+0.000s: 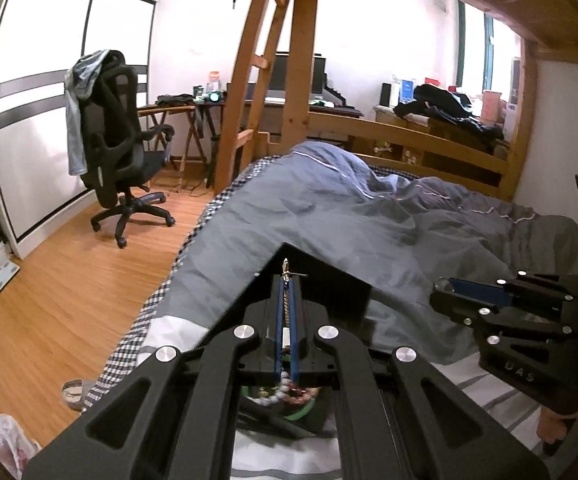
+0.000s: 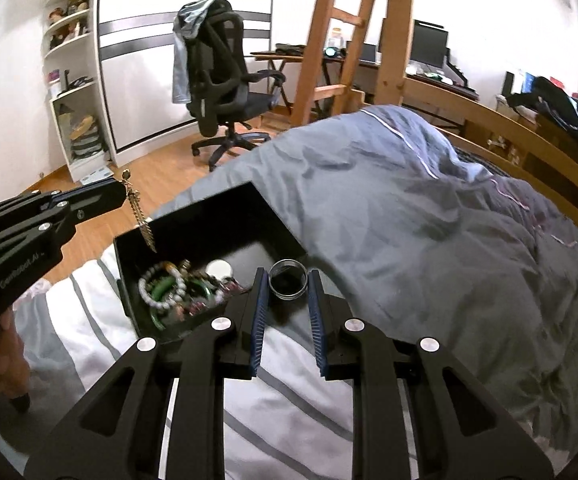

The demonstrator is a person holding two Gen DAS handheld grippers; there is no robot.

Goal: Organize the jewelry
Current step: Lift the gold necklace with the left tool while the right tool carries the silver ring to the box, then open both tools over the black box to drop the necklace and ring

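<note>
Left gripper pinched on a gold chain dangling above the box; right gripper clamps a ring, seemingly clear glass, over the box's near edge.

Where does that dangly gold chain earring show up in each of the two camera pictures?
Left wrist view: the gold chain earring sits low centre, pinched between the shut left tongs.
Right wrist view: the earring hangs at left from the left tongs, above the black jewelry box.
Shared landmark: the black office chair.
</note>
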